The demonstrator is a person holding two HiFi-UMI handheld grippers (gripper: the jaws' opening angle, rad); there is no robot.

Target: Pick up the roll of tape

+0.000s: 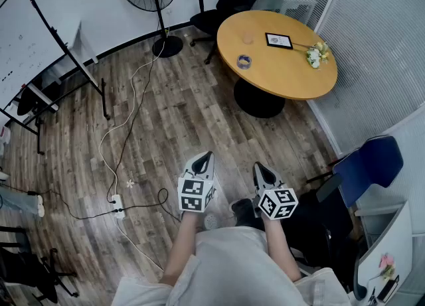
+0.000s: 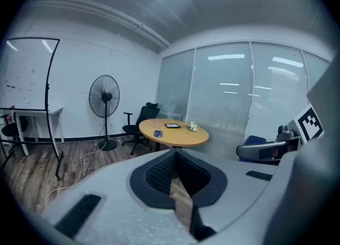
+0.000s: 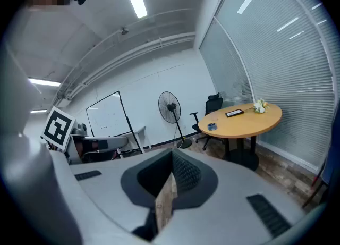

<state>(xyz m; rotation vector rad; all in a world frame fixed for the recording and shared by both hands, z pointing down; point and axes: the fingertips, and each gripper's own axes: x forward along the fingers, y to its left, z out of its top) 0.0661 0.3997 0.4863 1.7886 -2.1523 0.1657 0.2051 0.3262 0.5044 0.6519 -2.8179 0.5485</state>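
The roll of tape (image 1: 244, 62) is small and bluish in the head view, too small to show its details. It lies on the round wooden counter (image 1: 292, 76), toward the 9 o'clock edge of the top. A dark flat frame (image 1: 279, 40) sits near the middle and a small bunch of flowers (image 1: 317, 54) toward 3 o'clock. From both grippers the tape is at about 1 o'clock and well apart, with bare plank floor (image 1: 172, 119) between.

The whiteboard (image 1: 26, 39) is cut off at the left edge of the head view, and the blue chair (image 1: 368, 165), at 3 o'clock from the grippers, is partly hidden behind other furniture. The person's torso covers the floor at 6 o'clock. In each gripper view the gripper's own grey body fills the lower half, so the floor just ahead shows only as a sliver.

The left gripper (image 1: 202, 160) and the right gripper (image 1: 257, 167) are held side by side in front of the person, pointing toward 12 o'clock. The left fingers (image 2: 159, 172) are closed together with nothing between them, and the tape (image 2: 158, 133) appears far beyond them on the counter. The right fingers (image 3: 186, 175) are likewise pressed together and empty, with the tape (image 3: 212, 126) distant at about 1 o'clock.
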